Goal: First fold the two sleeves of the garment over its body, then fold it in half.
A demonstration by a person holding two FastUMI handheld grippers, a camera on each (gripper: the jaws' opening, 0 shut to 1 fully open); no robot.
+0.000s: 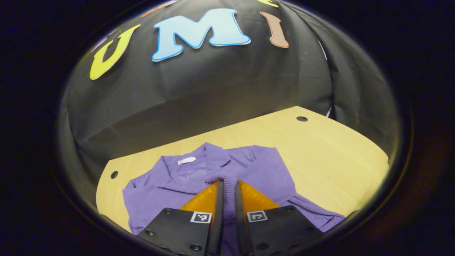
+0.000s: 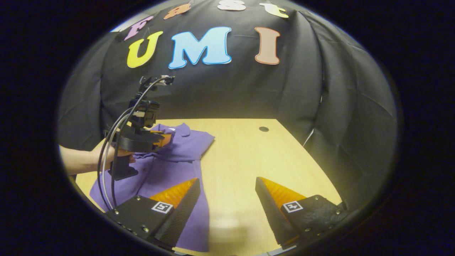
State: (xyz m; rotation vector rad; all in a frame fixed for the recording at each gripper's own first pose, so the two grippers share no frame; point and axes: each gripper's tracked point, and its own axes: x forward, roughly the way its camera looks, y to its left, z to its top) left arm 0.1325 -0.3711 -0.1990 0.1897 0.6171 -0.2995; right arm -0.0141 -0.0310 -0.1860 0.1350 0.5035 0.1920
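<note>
Garment [image 2: 167, 167] hem beyond view's edge

Location type: recording booth in a lab setting. Evidence: black cloth wall [image 2: 320, 89] draped around three sides; bare light wooden worktop [image 2: 241, 153] with round cable holes [image 2: 263, 129]; cabled handheld gripper [image 2: 166, 139] with mounted camera hardware.

We see our left gripper [image 1: 229, 185] clamped, both fingers pinching a ribbed fold of the purple garment [image 1: 263, 167] above its body. Our right gripper [image 2: 227, 188] hangs with fingers spread wide, just right of the garment's edge, gripping nothing.
</note>
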